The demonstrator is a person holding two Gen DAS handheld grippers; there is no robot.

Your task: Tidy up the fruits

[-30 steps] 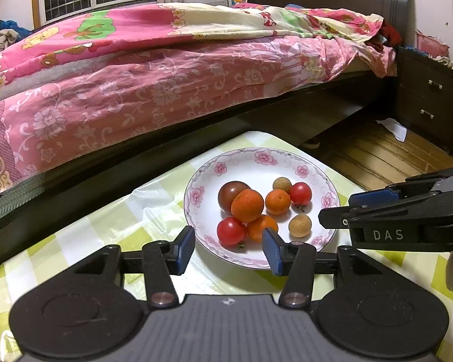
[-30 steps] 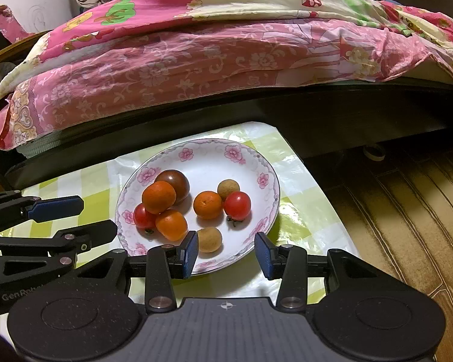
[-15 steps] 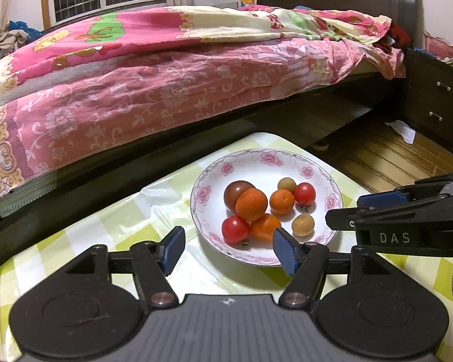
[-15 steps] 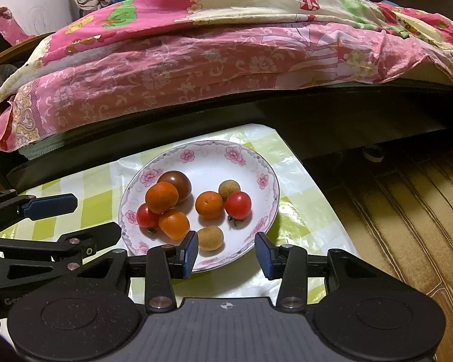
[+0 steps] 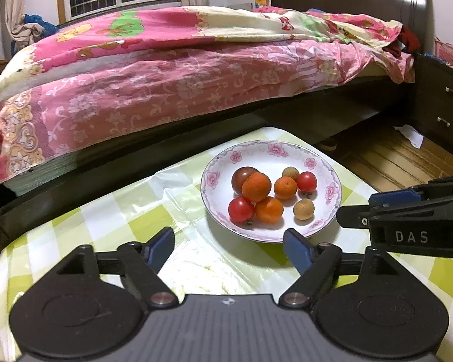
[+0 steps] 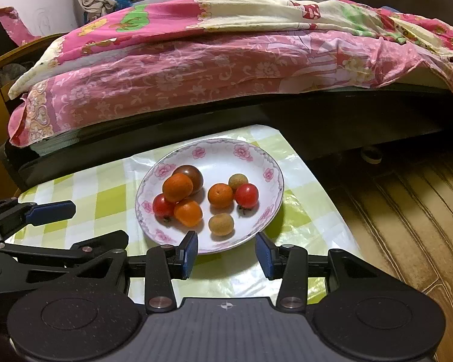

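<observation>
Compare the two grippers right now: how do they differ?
The left gripper has just been opening and its jaws stand wide; the right gripper has its jaws set narrower. The left sits beside the plate, over bare tablecloth; the right lines up with the plate's near rim. Both are empty, with blue pads, and aim at the plate.
</observation>
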